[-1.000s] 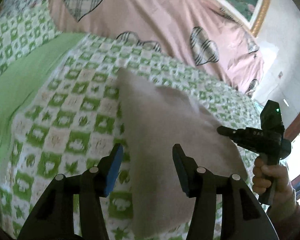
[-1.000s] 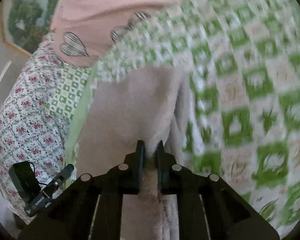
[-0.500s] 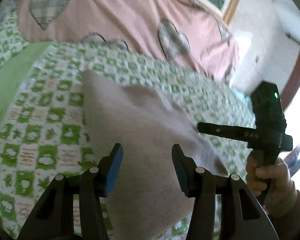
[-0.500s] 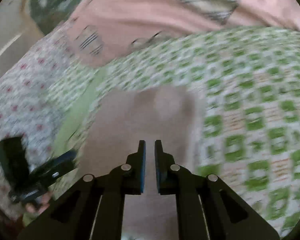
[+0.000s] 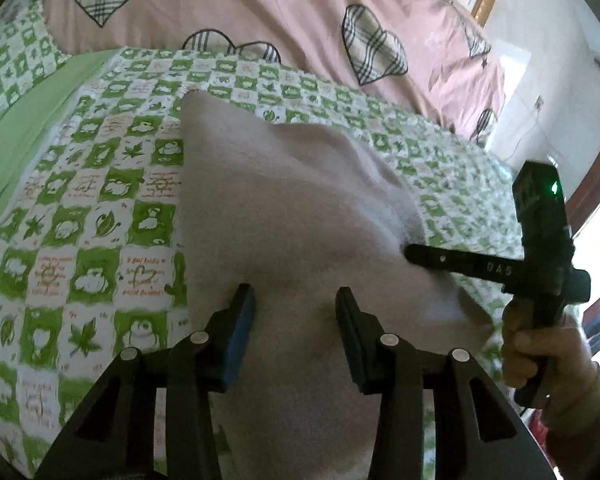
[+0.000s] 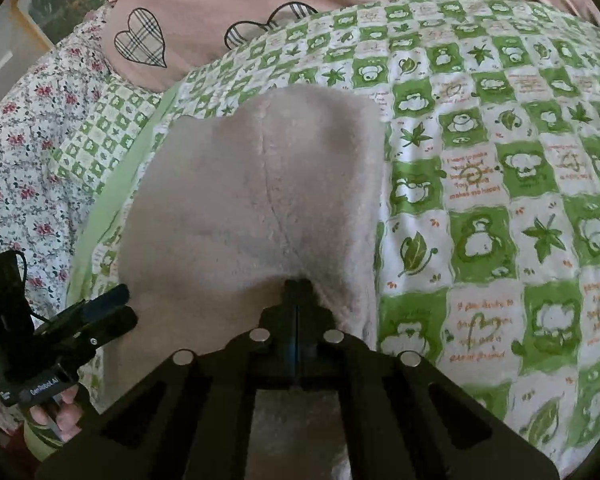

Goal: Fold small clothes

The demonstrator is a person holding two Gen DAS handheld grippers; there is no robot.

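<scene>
Right now the beige fleece garment [image 5: 284,216] lies on the bed [image 5: 100,184], long axis running near to far. Right tongs [image 6: 296,288] are pinched tight on its right edge; left tongs [image 5: 296,312] gape wide over its near end, gripping nothing.

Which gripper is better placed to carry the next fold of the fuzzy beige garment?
Right. The right gripper is shut on the beige garment's edge, so it can likely pull that edge over. The left gripper hangs open above the cloth, gripping nothing.
</scene>
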